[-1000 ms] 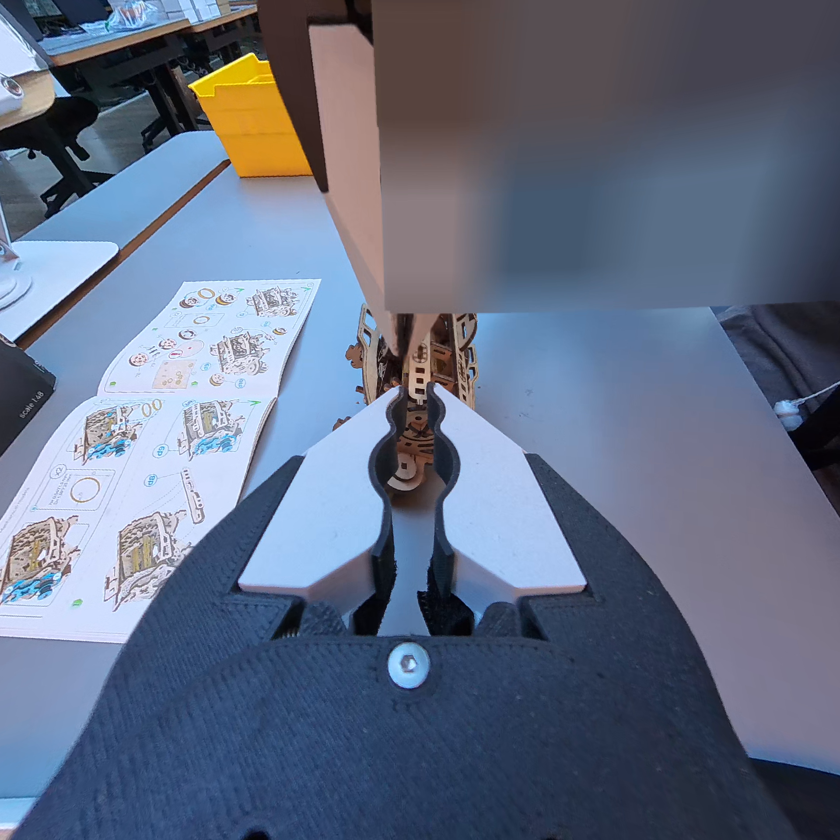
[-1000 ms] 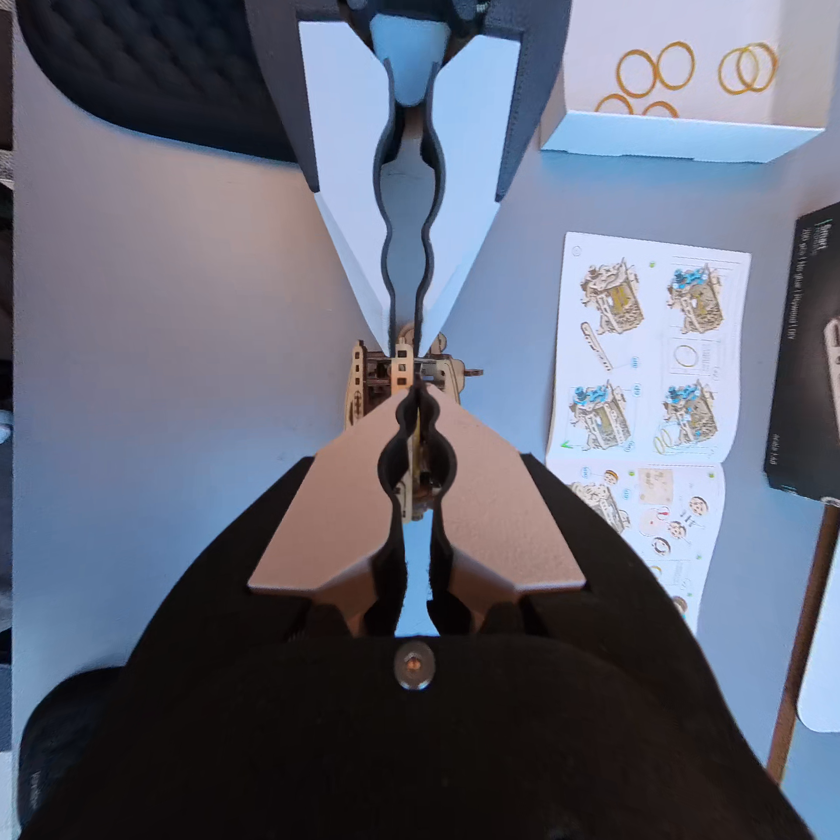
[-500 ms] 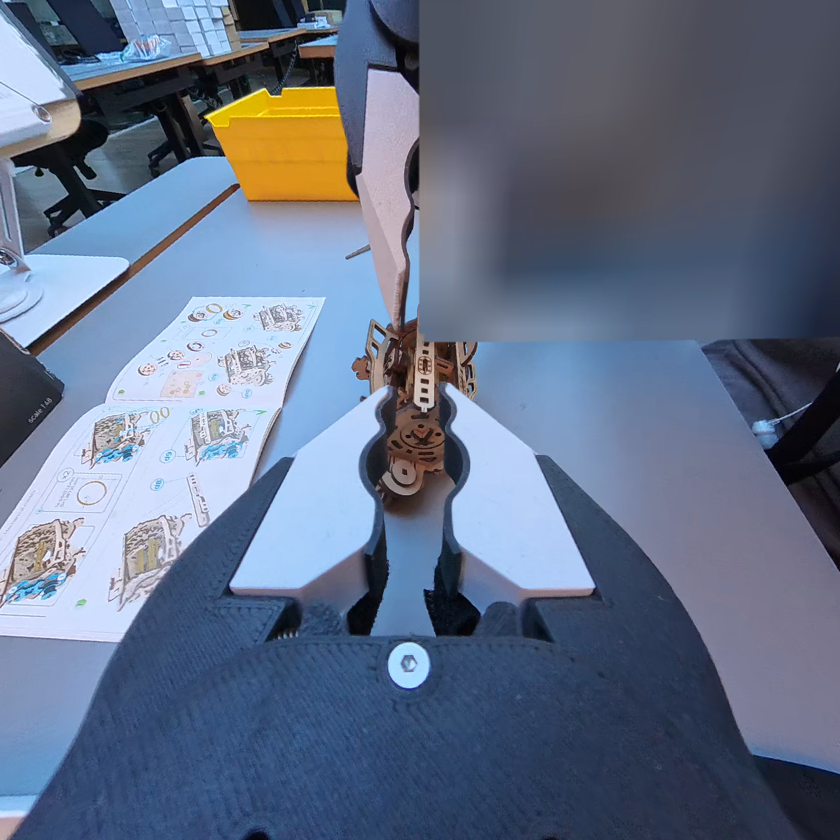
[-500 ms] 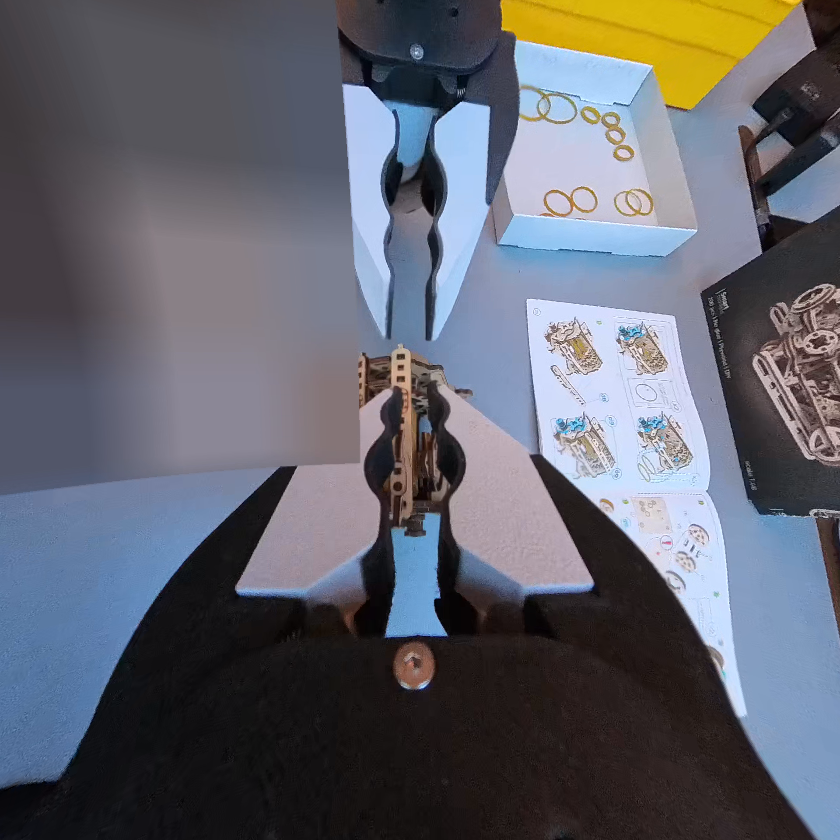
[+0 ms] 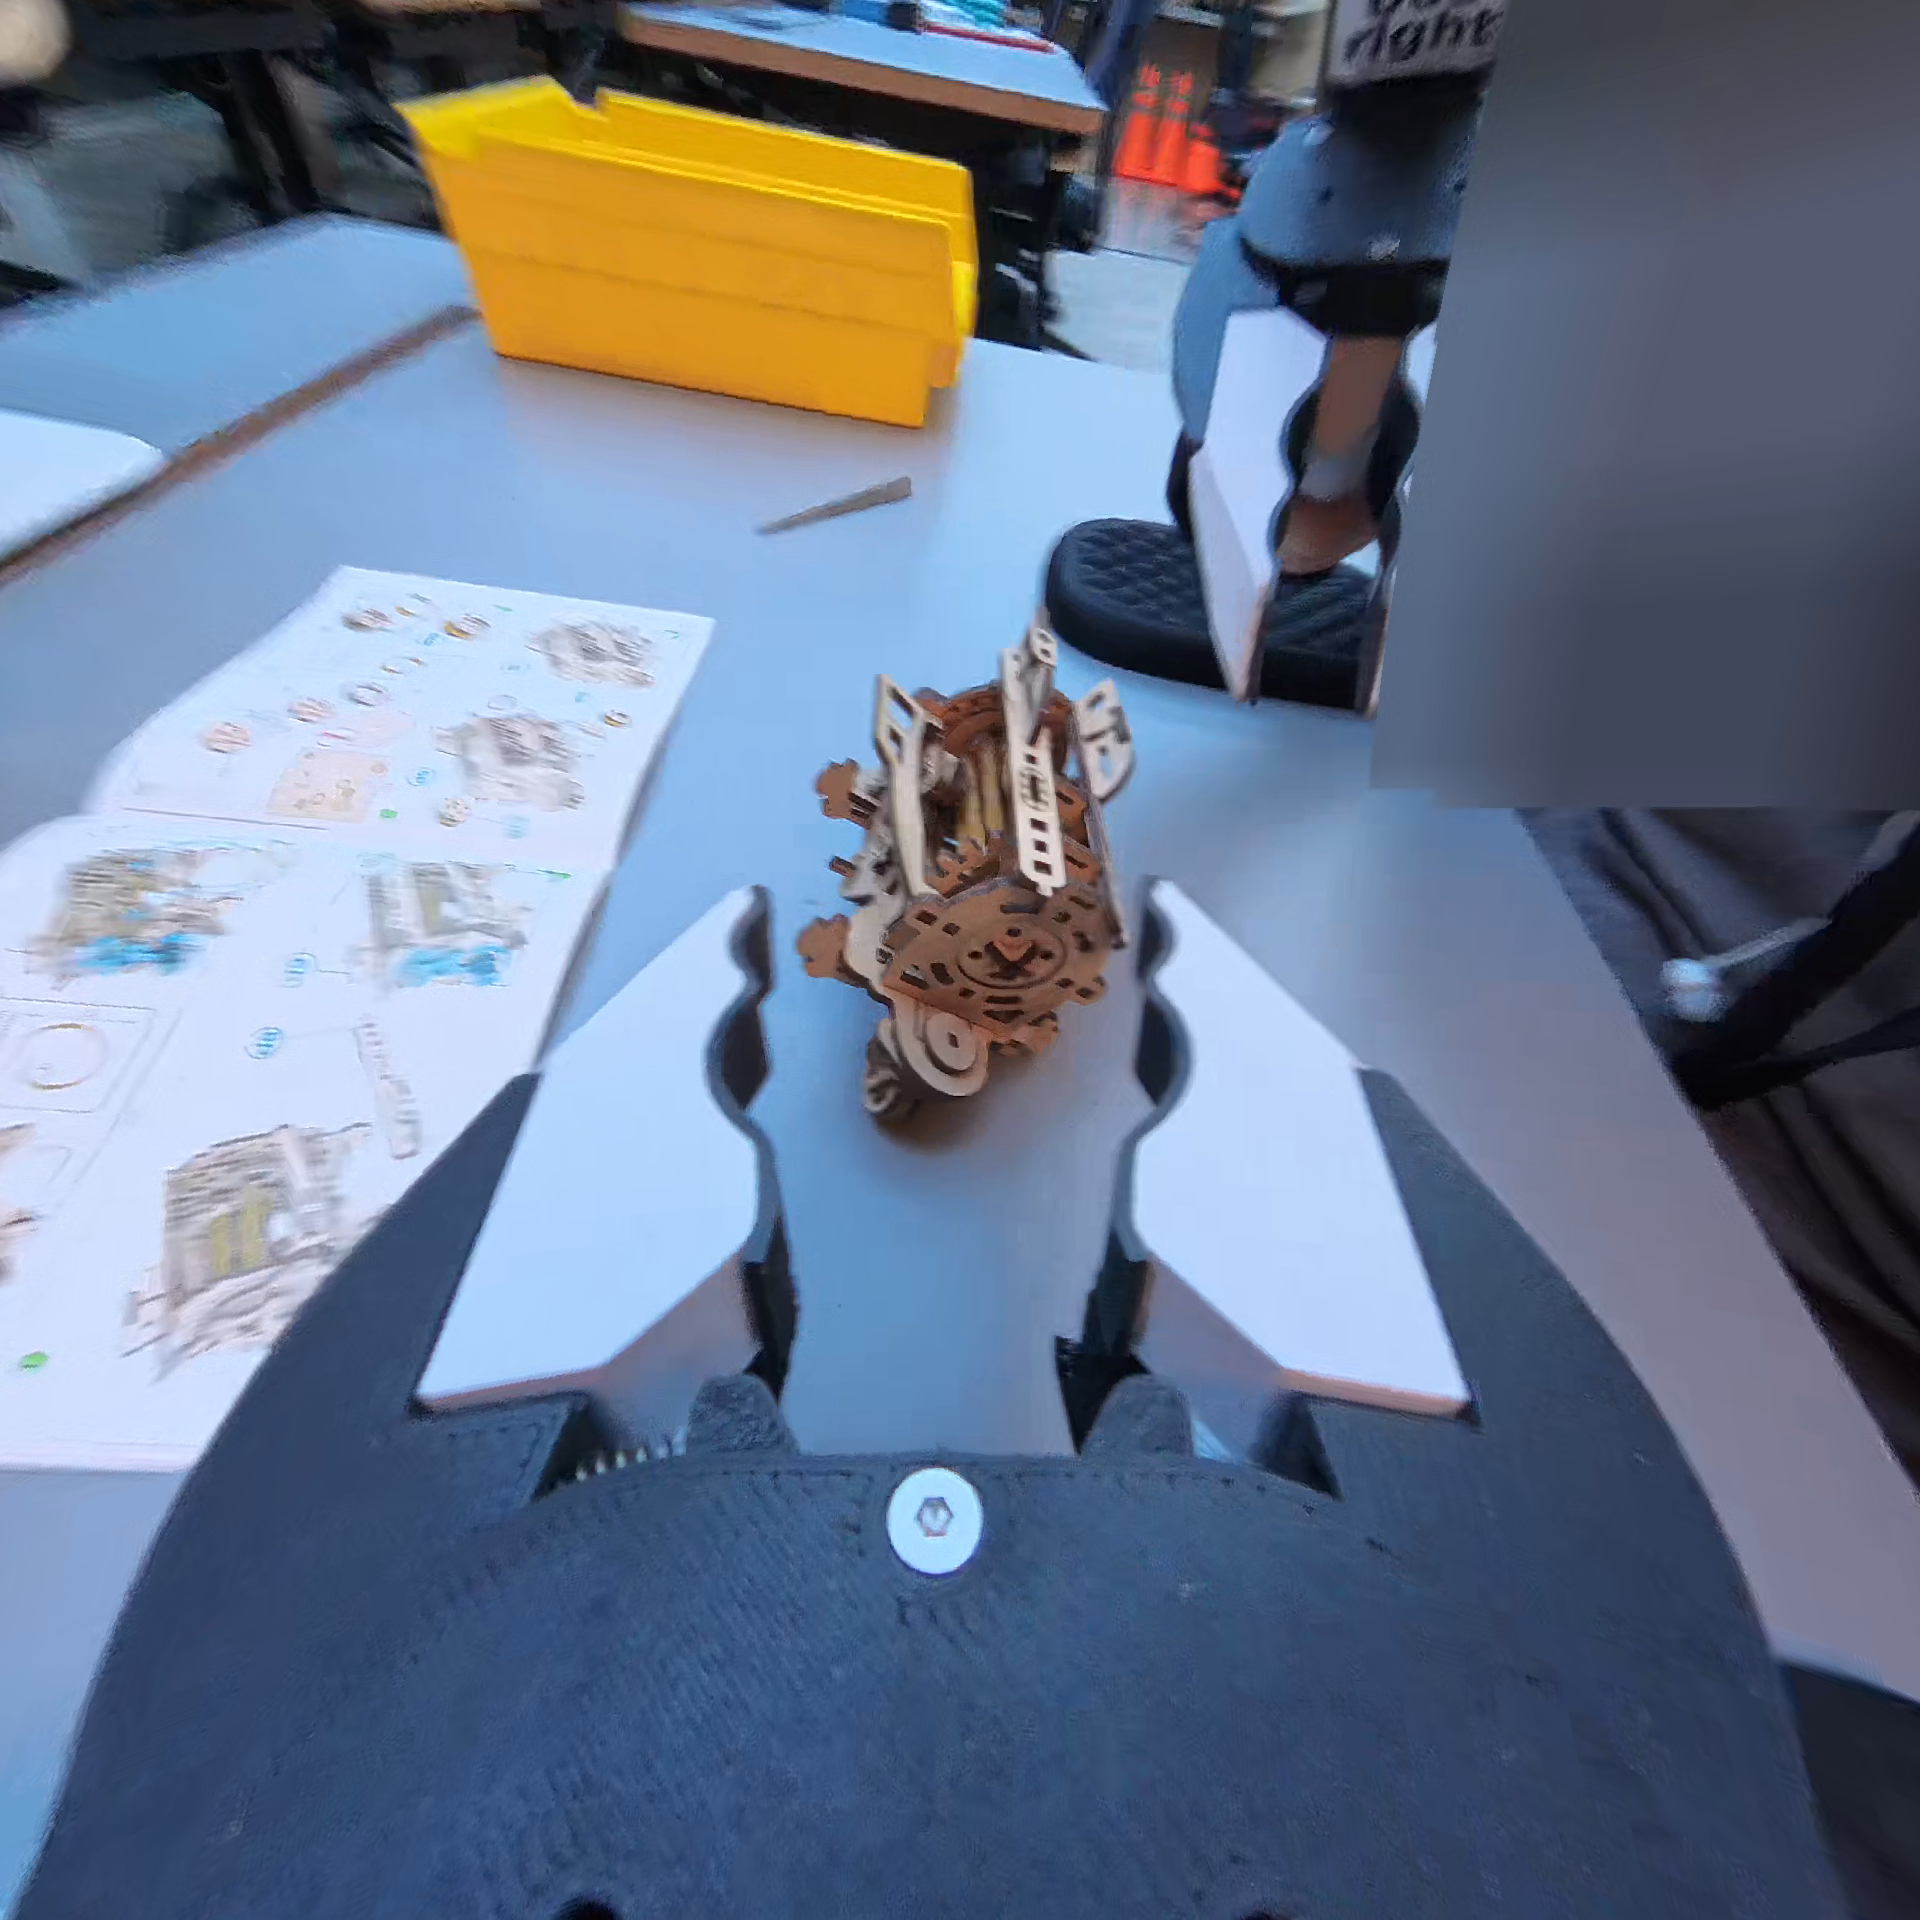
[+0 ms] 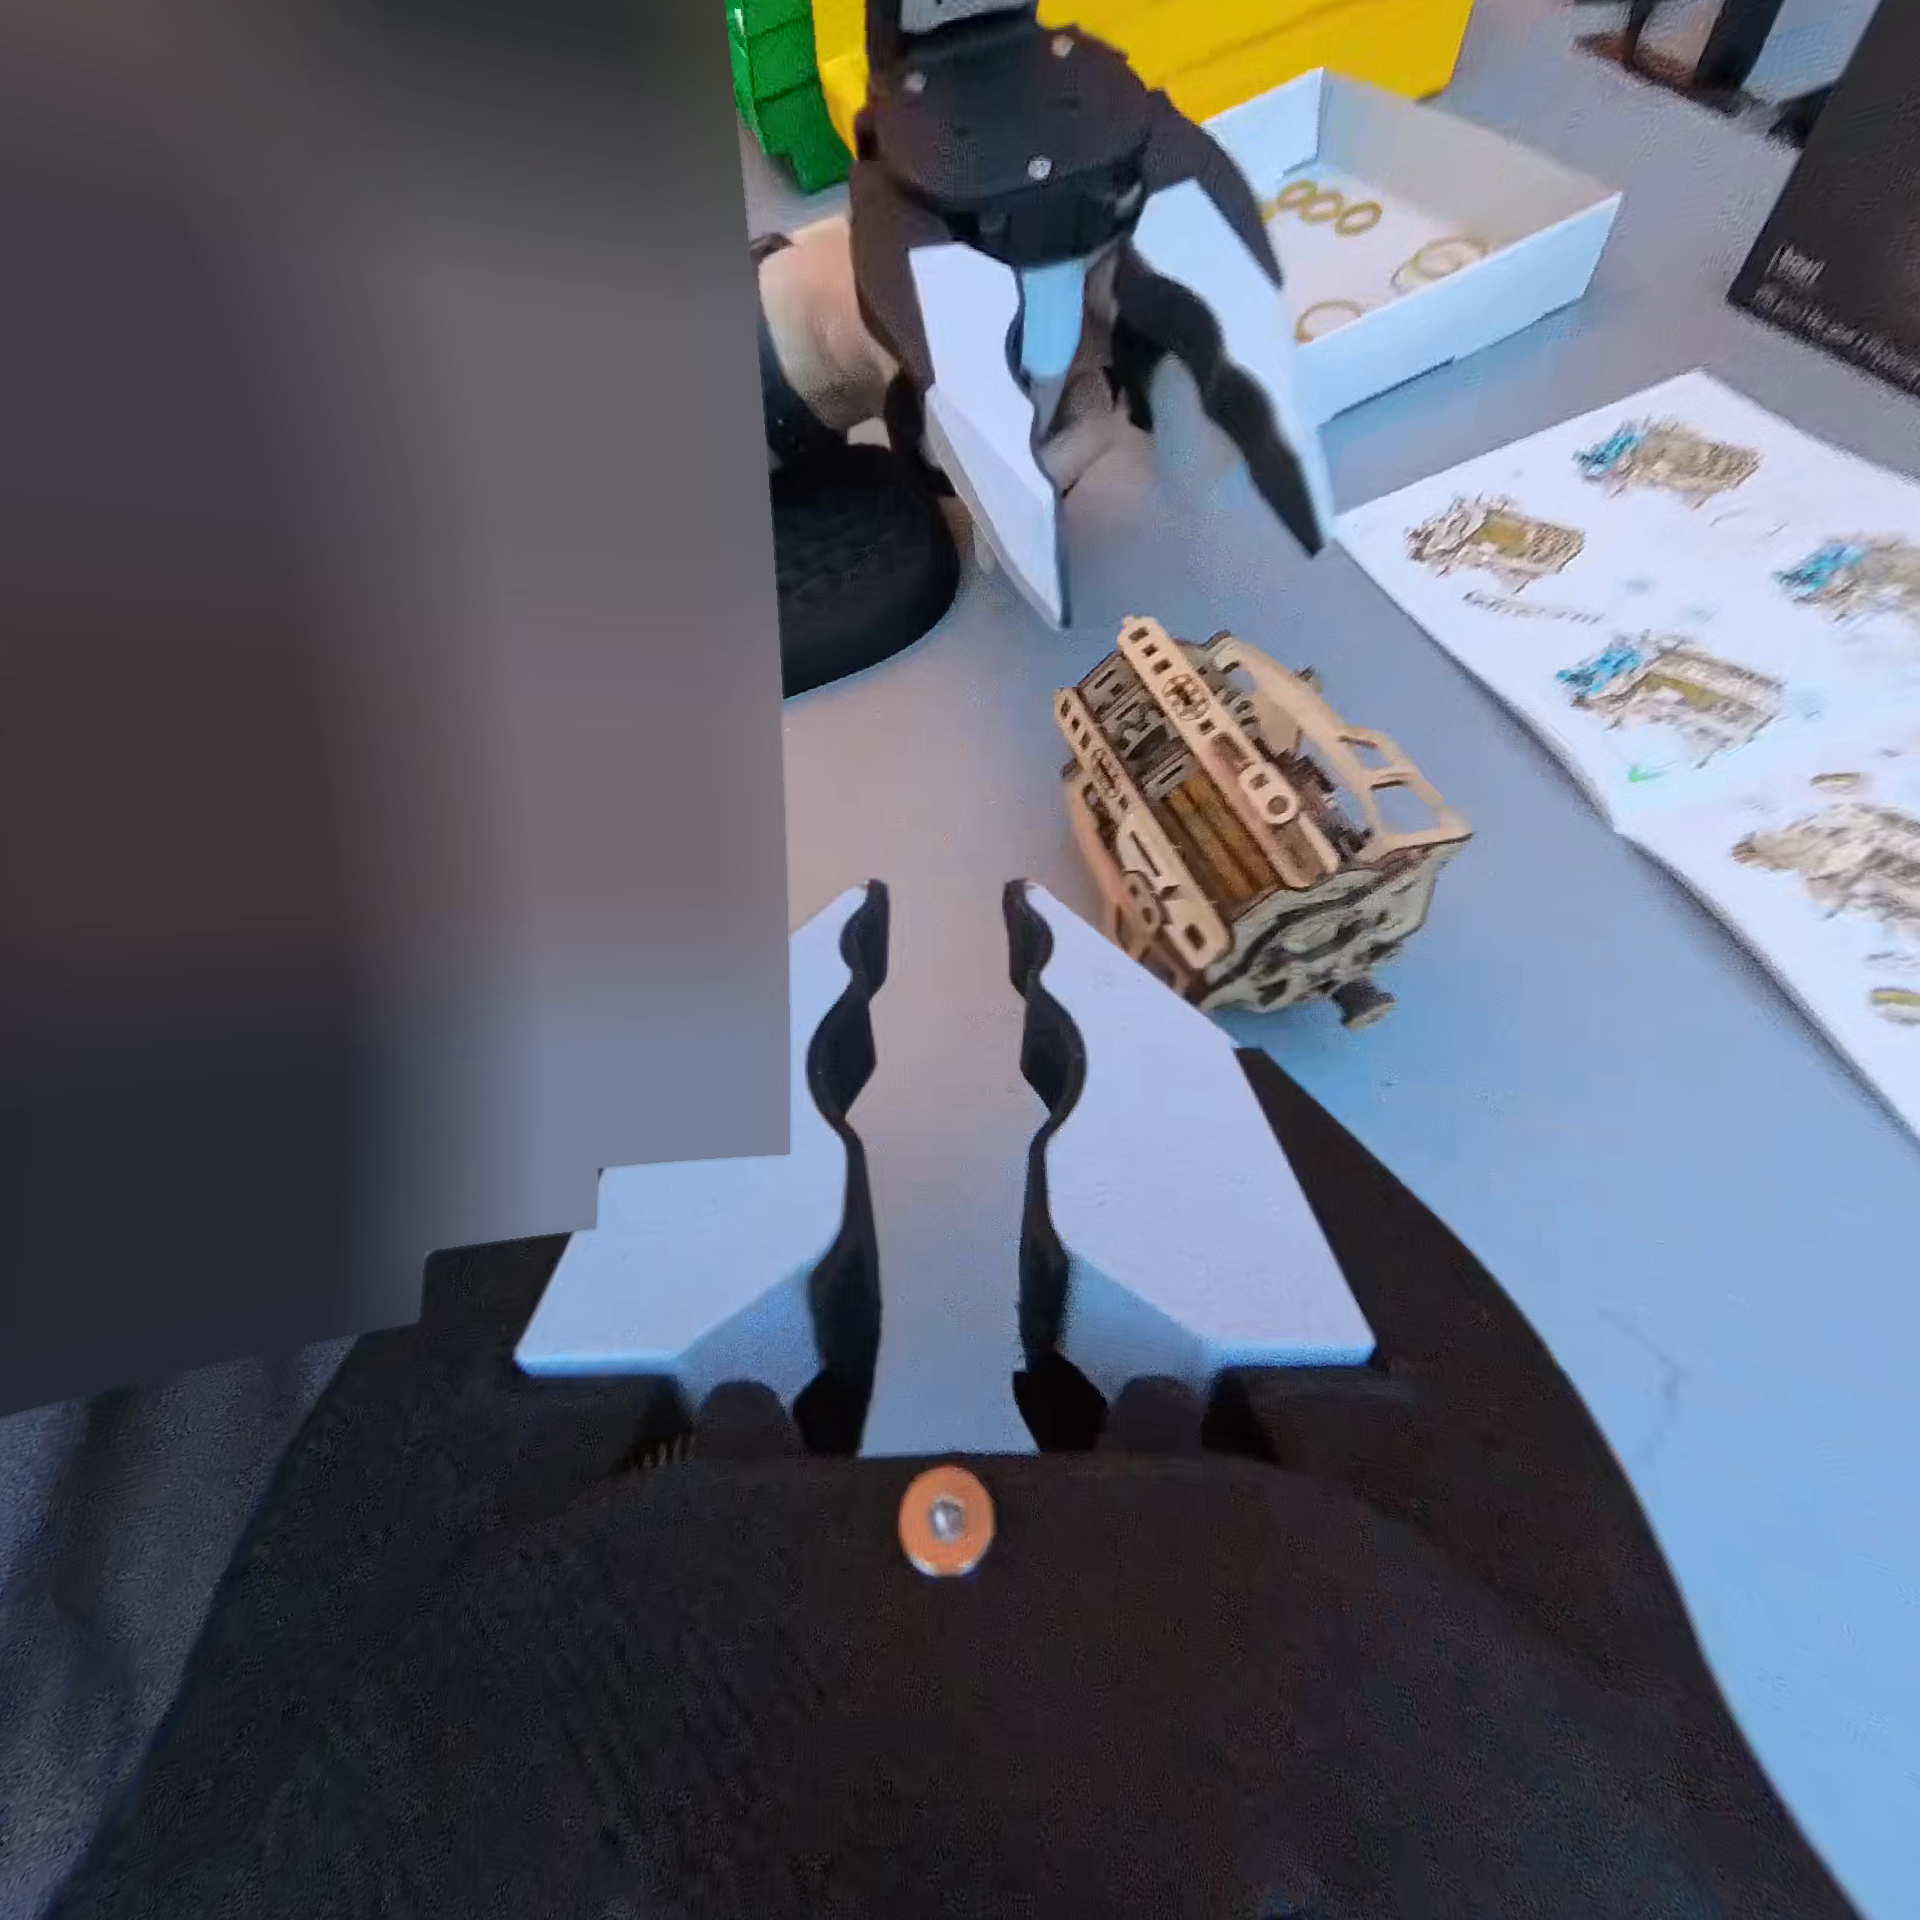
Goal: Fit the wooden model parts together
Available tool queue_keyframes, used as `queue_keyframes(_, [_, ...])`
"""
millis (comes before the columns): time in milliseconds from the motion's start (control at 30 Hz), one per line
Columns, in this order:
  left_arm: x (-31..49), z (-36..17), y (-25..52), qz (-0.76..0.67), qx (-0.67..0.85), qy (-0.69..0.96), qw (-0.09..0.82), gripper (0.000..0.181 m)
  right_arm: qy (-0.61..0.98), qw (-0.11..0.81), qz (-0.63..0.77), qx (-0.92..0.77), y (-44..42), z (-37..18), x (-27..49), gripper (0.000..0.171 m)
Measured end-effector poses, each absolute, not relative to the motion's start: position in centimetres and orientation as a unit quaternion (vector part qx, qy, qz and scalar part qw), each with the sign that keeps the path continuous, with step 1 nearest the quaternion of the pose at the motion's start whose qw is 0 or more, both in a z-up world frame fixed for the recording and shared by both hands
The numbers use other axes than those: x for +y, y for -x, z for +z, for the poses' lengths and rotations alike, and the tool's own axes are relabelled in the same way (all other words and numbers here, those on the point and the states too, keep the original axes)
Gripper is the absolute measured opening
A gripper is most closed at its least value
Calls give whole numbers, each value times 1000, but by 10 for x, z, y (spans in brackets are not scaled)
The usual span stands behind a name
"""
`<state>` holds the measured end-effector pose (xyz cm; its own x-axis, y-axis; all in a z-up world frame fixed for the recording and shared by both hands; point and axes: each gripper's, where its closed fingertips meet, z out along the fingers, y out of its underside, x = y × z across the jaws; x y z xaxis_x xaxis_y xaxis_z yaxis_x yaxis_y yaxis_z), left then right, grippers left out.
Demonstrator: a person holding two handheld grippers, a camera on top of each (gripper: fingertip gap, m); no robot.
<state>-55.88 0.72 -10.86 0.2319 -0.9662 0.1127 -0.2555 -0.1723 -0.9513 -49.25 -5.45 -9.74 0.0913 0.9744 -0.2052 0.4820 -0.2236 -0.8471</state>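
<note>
wooden model (image 5: 977,914) on table, between spread fingers (image 5: 644,1122)

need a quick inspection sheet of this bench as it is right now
surface: grey table, dry and flat
job's things: wooden model lies free on the table, in no grip
clutter: instruction booklet, white box of rings, small stick, yellow bin
grippers: left gripper open, its fingers either side of the model; right gripper open, beside it
cables: nothing seen
surroundings: more desks behind, orange cones
</note>
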Motion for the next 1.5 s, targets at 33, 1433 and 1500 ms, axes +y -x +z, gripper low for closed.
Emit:
queue_keyframes(33, [6,-111,559,-424,476,649,414,79,684,287,415,-527,496,-104,-61,25])
queue_keyframes(1433, [36,-108,569,-354,462,681,445,77,738,339,369,-452,496,-134,27,57])
queue_keyframes(1500, [43,-110,560,-359,477,677,431,87,741,335,369,-451,495,-137,26,58])
